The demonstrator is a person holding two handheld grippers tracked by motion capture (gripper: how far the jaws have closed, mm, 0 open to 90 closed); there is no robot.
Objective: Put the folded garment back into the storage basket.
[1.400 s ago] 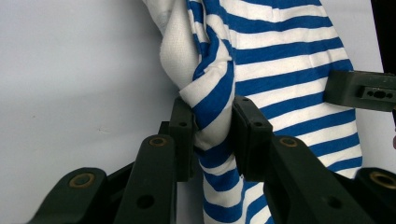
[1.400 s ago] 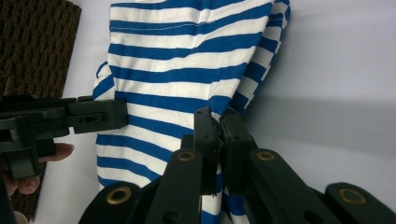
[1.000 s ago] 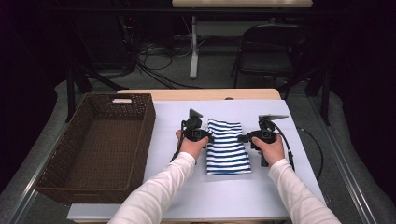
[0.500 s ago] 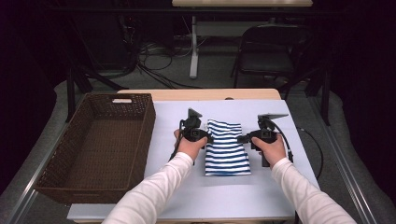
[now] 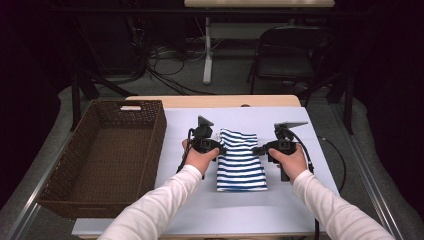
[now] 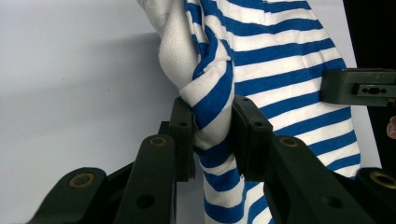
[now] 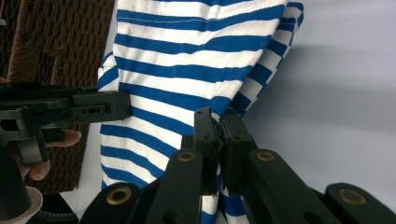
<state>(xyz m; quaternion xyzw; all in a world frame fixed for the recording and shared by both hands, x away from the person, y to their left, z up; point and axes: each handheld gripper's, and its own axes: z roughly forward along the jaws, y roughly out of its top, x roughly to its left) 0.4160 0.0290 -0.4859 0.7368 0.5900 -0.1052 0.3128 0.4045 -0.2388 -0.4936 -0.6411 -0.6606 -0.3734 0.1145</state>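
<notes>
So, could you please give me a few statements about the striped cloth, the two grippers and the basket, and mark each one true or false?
1. The left gripper is clamped on a bunched edge of the blue-and-white striped cloth. True.
2. The right gripper hangs open above the cloth. False: its jaws are shut on the cloth's edge.
3. The wicker basket already holds the cloth. False: the cloth is over the light blue table mat, to the right of the basket.
4. The grippers hold the cloth at opposite side edges. True.
5. The cloth has red stripes. False: they are blue on white.
</notes>
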